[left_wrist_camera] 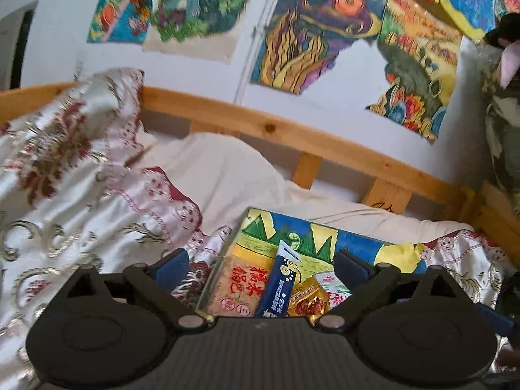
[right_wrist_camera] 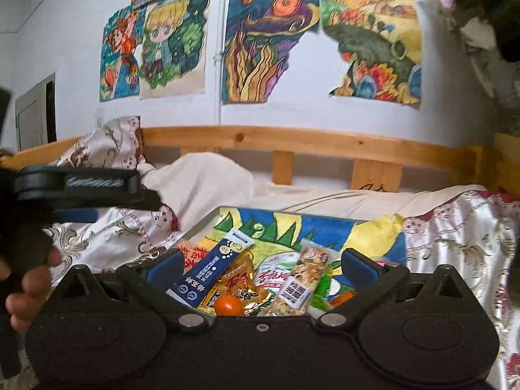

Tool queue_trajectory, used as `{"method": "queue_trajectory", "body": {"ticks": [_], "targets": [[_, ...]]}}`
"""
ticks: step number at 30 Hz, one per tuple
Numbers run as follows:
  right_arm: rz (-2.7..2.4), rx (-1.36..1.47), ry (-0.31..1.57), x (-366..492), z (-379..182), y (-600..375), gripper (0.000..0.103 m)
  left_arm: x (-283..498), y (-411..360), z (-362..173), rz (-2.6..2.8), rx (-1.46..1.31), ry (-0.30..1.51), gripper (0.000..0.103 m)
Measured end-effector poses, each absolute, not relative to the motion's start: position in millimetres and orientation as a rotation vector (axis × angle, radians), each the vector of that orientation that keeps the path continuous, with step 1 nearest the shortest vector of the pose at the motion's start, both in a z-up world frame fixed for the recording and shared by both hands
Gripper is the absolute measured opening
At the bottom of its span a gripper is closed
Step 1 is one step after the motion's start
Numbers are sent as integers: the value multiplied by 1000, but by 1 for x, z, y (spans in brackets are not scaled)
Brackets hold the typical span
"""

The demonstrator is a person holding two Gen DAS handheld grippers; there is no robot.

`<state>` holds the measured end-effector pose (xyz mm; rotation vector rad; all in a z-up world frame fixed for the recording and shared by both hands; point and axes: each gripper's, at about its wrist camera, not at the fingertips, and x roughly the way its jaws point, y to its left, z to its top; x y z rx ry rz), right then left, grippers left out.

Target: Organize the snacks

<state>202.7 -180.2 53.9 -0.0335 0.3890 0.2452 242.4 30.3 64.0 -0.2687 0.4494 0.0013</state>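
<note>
A pile of snacks lies on a painted board (left_wrist_camera: 321, 237) on the bed. In the left wrist view I see a brown rice-snack pack (left_wrist_camera: 239, 287), a dark blue stick pack (left_wrist_camera: 280, 284) and a gold wrapper (left_wrist_camera: 308, 302). My left gripper (left_wrist_camera: 261, 265) is open and empty above them. In the right wrist view the blue stick pack (right_wrist_camera: 208, 271), a gold wrapper (right_wrist_camera: 237, 287), a small orange (right_wrist_camera: 228, 305), a nut bar (right_wrist_camera: 302, 279) and a white-green pack (right_wrist_camera: 276, 273) lie on the board (right_wrist_camera: 325, 227). My right gripper (right_wrist_camera: 260, 268) is open and empty over them.
A floral quilt (left_wrist_camera: 81, 178) is bunched at the left, a white pillow (left_wrist_camera: 224, 172) behind the board. A wooden bed rail (right_wrist_camera: 308, 143) runs along the wall with drawings. The other gripper and the hand holding it (right_wrist_camera: 65, 195) show at the left of the right wrist view.
</note>
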Motion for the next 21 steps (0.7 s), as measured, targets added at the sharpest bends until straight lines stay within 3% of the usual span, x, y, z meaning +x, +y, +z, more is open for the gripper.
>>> {"method": "queue_trajectory", "body": {"ticks": [21], "targets": [[196,12,337,100,96,-215,102,110,24,85,11,-193,404,102]]}}
